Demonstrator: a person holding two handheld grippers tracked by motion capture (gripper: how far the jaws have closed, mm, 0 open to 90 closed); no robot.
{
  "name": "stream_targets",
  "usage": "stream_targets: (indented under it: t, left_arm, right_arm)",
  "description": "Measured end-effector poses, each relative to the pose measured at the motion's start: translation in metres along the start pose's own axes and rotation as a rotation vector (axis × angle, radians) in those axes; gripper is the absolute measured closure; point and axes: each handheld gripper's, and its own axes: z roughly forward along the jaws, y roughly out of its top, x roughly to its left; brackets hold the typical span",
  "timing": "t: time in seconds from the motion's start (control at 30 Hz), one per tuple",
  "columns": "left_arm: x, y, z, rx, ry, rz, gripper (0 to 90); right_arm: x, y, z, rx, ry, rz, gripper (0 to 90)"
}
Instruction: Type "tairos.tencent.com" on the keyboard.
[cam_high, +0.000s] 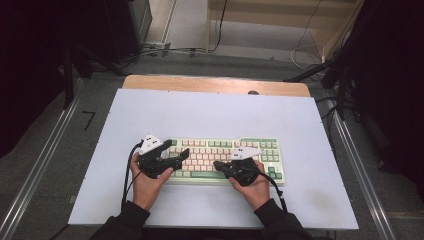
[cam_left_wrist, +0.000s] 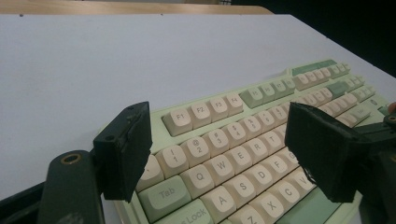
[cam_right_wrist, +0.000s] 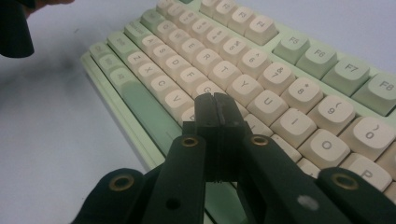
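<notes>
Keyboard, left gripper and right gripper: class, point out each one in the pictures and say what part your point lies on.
keyboard (cam_high: 260, 148), high view, on its cream keys right of centre.
left gripper (cam_left_wrist: 219, 154), left gripper view, midway between its open jaws.
right gripper (cam_right_wrist: 215, 109), right gripper view, at the tips of its shut jaws.

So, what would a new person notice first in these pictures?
First the cream and green keyboard, lying near the front of the white table. Then the two black grippers over it: the left gripper has its jaws wide open above the keyboard's left end, and the right gripper is shut, its tip over the middle letter keys.
</notes>
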Motion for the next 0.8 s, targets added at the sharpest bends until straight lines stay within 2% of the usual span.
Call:
stream_targets:
  t: [0.8]
  left_arm:
    - [-0.0014,-0.0015,0.0008,0.014,-0.002,0.013,24.5]
  right_arm:
    - [0.0005,0.0002,0.0021,0.011,-0.013,-0.01,87.5]
